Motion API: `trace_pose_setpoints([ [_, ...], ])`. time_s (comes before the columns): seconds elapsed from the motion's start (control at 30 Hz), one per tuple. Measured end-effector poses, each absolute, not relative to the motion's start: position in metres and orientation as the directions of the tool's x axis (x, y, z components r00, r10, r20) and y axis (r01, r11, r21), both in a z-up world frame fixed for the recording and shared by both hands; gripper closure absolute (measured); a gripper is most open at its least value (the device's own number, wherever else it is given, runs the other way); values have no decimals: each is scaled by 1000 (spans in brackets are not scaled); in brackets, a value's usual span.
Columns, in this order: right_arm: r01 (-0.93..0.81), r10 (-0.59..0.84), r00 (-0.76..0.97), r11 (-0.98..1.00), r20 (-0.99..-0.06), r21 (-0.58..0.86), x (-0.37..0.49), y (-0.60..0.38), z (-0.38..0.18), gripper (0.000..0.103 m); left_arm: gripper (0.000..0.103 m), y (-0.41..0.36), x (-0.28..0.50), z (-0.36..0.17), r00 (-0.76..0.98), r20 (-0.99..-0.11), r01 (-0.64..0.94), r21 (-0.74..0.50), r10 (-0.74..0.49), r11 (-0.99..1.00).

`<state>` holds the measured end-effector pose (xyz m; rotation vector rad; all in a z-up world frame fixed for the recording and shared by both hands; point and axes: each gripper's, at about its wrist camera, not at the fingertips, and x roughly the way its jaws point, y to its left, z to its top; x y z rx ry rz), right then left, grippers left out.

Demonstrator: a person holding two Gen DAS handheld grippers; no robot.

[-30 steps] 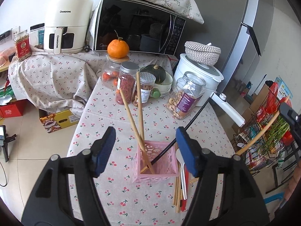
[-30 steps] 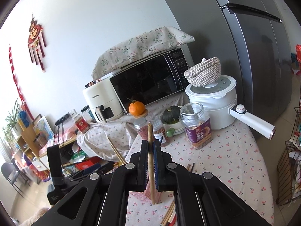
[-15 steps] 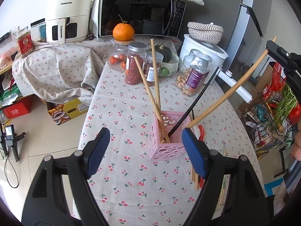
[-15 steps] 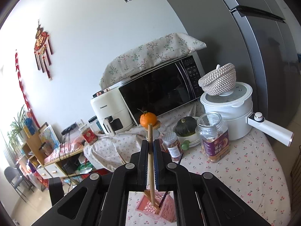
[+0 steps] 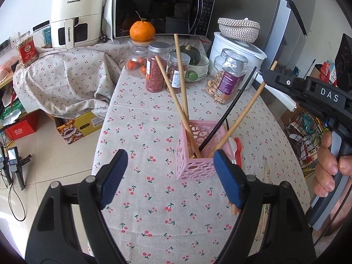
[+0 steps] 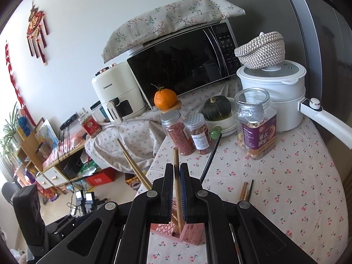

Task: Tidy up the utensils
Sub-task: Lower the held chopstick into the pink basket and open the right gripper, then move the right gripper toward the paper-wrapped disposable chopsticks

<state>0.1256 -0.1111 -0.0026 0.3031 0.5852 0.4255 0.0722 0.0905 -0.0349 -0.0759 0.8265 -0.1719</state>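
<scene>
A pink perforated basket [image 5: 199, 165] stands on the cherry-print tablecloth [image 5: 154, 209]. In it lean two wooden chopsticks [image 5: 176, 101] and a black one [image 5: 231, 110]. My right gripper [image 5: 267, 73] is shut on the top of another wooden chopstick [image 5: 242, 114], whose lower end rests inside the basket; its jaws are just starting to open. In the right wrist view that chopstick [image 6: 176, 171] stands between the pads of the right gripper [image 6: 176, 176] above the basket [image 6: 193, 235]. My left gripper [image 5: 170, 172] hangs open just in front of the basket, holding nothing.
White and red spoons [image 5: 236, 148] and loose chopsticks [image 5: 266, 173] lie right of the basket. Jars [image 5: 157, 67], a nut jar [image 5: 228, 79], a squash in a bowl [image 5: 193, 55], a white cooker [image 5: 235, 46], a microwave [image 5: 162, 8] and an air fryer [image 5: 77, 15] crowd the back. The table drops off at left.
The right gripper carried its chopstick left and down until its lower end entered the basket. My left gripper opened wider and dipped a little toward the table.
</scene>
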Motion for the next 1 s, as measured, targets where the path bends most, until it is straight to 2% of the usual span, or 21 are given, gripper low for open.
trace_pose_setpoints([
  [0.03,-299,468,749,870,-469,391,125,-112,-3,95,22,89,72,-35,664,-725,125,-132,-182,983],
  [0.07,-300,471,749,868,-466,395,124,-113,-2,89,22,88,72,-34,665,-725,128,-130,-182,983],
  [0.2,-301,472,767,863,-434,406,113,-125,7,56,20,79,69,-32,667,-721,142,-124,-188,982],
  [0.4,-282,441,792,878,-423,387,95,-154,19,40,18,66,64,-32,658,-722,188,-115,-212,975],
  [0.53,-210,379,800,903,-466,374,91,-180,14,35,17,52,60,-35,638,-736,218,-109,-226,970],
  [0.7,-98,282,759,940,-587,325,92,-212,-9,31,16,33,58,-44,593,-770,254,-100,-237,962],
  [0.83,-5,225,666,955,-711,298,96,-233,-39,29,16,15,56,-53,544,-802,289,-100,-249,952],
  [1.0,95,238,523,938,-818,333,103,-254,-84,29,16,-8,53,-65,496,-835,326,-74,-237,942],
])
